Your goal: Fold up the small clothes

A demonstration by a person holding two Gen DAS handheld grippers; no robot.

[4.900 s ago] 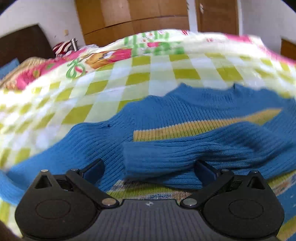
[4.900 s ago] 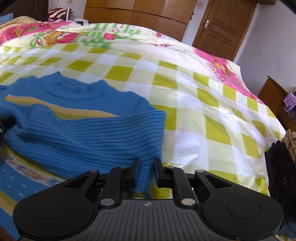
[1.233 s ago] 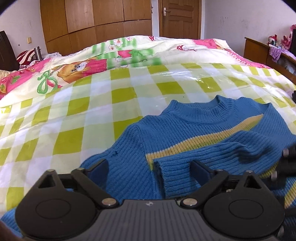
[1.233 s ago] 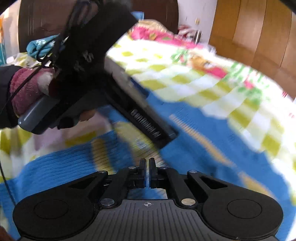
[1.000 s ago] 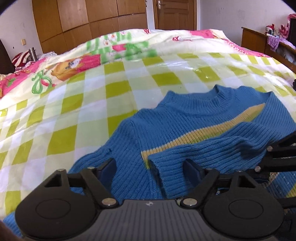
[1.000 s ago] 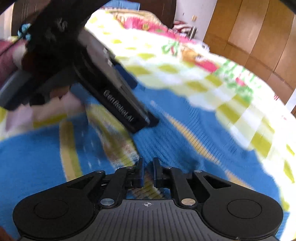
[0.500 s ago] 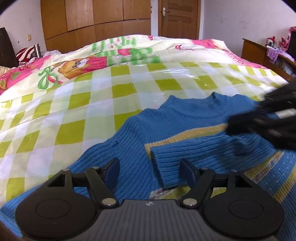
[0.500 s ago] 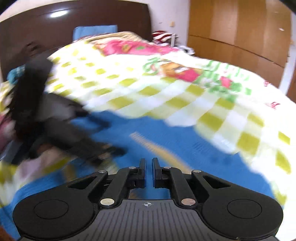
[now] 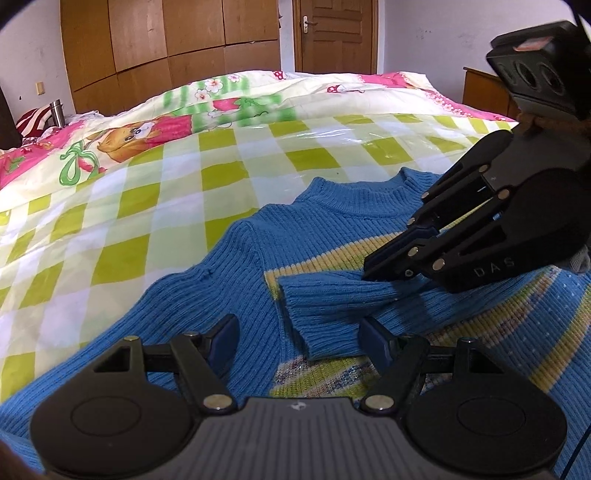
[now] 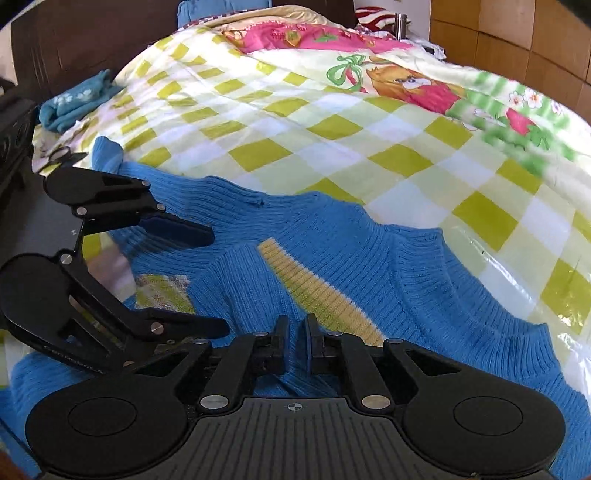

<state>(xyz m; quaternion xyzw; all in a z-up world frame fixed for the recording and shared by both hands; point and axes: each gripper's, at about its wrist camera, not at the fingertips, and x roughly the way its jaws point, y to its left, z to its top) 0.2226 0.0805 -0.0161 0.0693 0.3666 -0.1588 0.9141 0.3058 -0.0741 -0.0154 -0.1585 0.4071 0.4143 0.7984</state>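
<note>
A small blue knit sweater (image 9: pixel 332 229) with yellow stripes lies flat on the bed, one sleeve (image 9: pixel 332 299) folded across its chest. It also shows in the right wrist view (image 10: pixel 388 273). My left gripper (image 9: pixel 297 341) is open, its jaws on either side of the folded sleeve's cuff, low over the sweater. My right gripper (image 10: pixel 293 349) is shut with nothing visibly between its fingers, its tips resting on the folded sleeve. It shows in the left wrist view (image 9: pixel 369 271) from the right. The left gripper shows in the right wrist view (image 10: pixel 218 280) at the left.
The bed has a yellow-green checked cover (image 9: pixel 184 177) with a pink cartoon border (image 10: pixel 332 40). A light blue cloth (image 10: pixel 74 99) lies near the dark headboard (image 10: pixel 74 40). Wooden wardrobes (image 9: pixel 166 44) and a door (image 9: pixel 332 33) stand behind the bed.
My right gripper has swung over the sweater and come down onto the folded sleeve, still shut. My left gripper has stayed open over the sleeve cuff.
</note>
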